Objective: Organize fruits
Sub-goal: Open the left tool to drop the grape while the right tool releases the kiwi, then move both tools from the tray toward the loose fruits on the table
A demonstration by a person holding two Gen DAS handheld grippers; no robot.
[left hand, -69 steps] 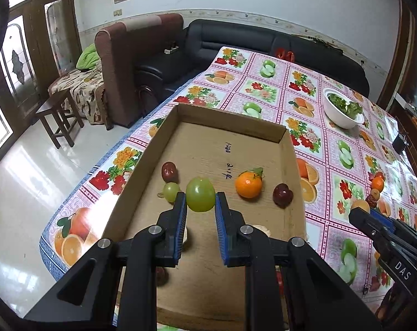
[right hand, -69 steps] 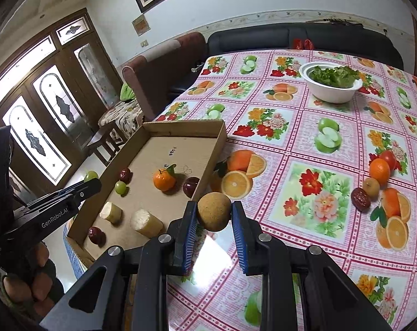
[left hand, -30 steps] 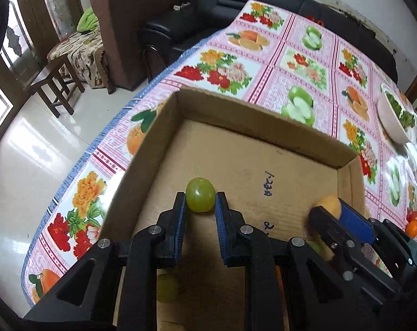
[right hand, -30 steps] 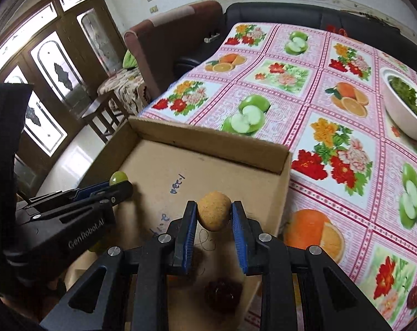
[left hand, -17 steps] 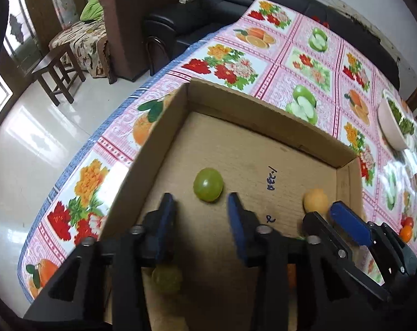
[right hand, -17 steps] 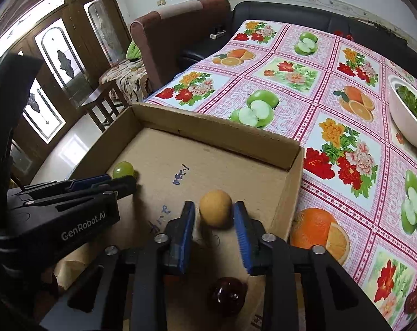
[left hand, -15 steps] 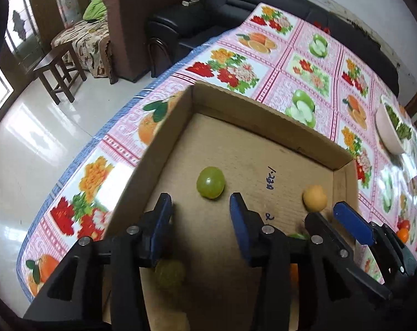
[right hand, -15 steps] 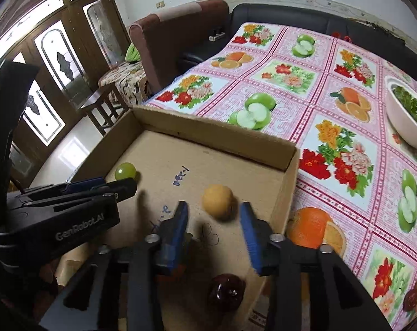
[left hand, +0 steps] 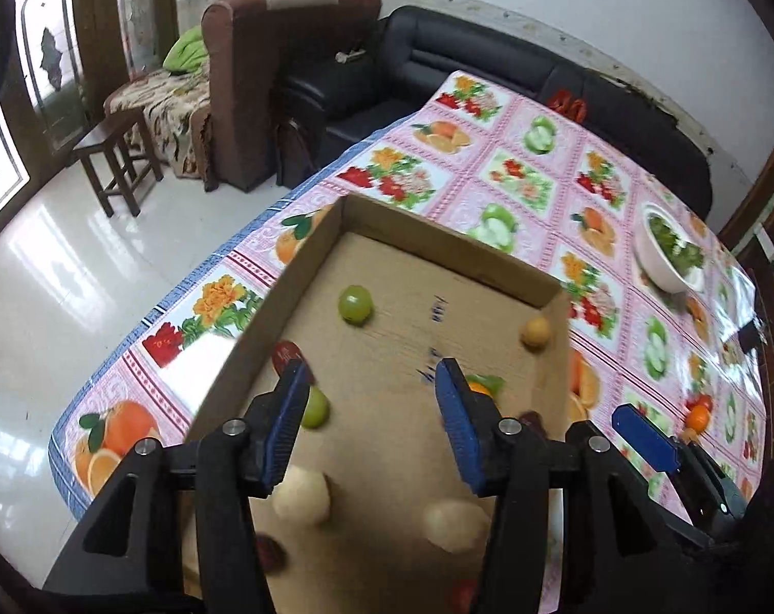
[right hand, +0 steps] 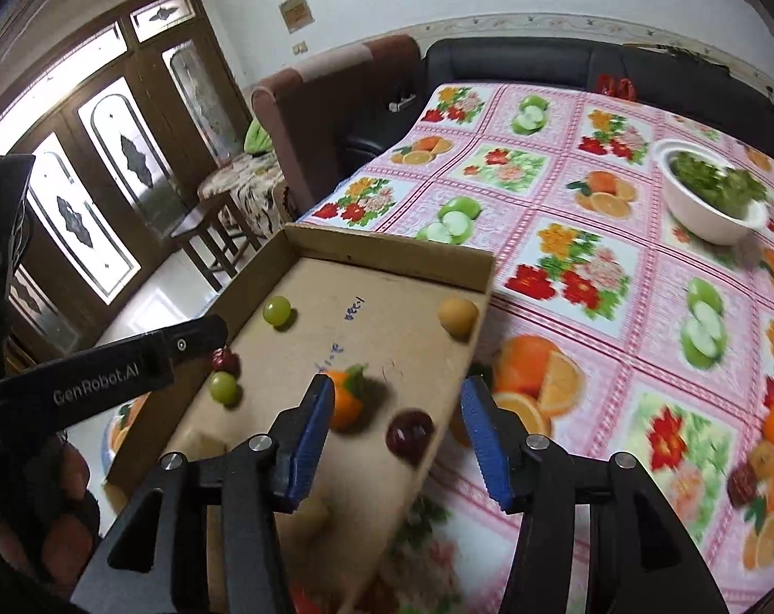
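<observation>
A shallow cardboard box (left hand: 433,243) (right hand: 387,250) lies on the table. Inside, a green grape (left hand: 355,304) (right hand: 277,310) rests near the far left and a tan round fruit (left hand: 535,331) (right hand: 457,315) sits in the far right corner. An orange (right hand: 343,401), a dark red fruit (right hand: 410,435), a smaller green grape (left hand: 315,407) (right hand: 223,388) and two pale pieces (left hand: 302,499) lie nearer. My left gripper (left hand: 369,419) is open and empty above the box. My right gripper (right hand: 394,440) is open and empty over the box's right wall.
The table wears a pink fruit-print cloth (right hand: 592,266). A white bowl of greens (right hand: 709,204) (left hand: 668,256) stands far right. More loose fruit (right hand: 766,455) lies at the right. A black sofa (left hand: 489,66) and brown armchair (left hand: 264,77) stand beyond the table.
Both grippers let go of their fruit inside the box, opened wide and pulled back and up. The green grape and the tan fruit now rest on the box floor.
</observation>
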